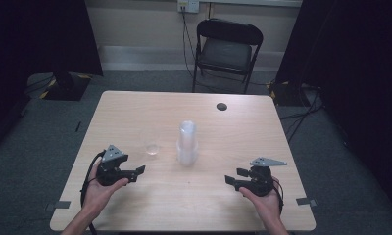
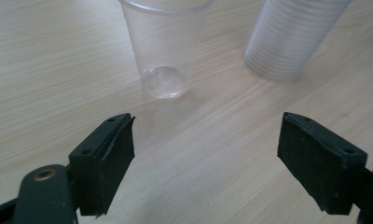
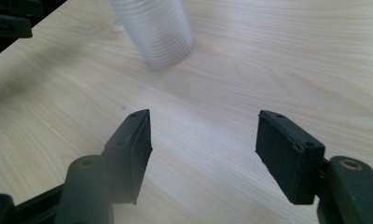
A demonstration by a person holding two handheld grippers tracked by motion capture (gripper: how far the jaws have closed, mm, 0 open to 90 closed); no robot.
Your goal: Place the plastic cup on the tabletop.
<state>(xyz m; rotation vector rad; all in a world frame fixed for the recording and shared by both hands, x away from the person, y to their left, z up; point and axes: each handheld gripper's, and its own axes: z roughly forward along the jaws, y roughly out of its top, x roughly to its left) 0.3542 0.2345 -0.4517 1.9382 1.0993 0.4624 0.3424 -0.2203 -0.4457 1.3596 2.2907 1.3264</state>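
Cups stand on the table (image 1: 135,107) ahead of me: a single clear cup (image 1: 150,142) and, just to its right, a tall stack of cups (image 1: 187,143). From above I see both my tools, the left tool (image 1: 138,173) near the single cup and the right tool (image 1: 234,176) well apart from the stack. The left gripper view shows the jaws spread with nothing between them; the cup's rim and the stack's top are cut off there. My right tool's jaws also stand wide and empty, and the stack looks blurred
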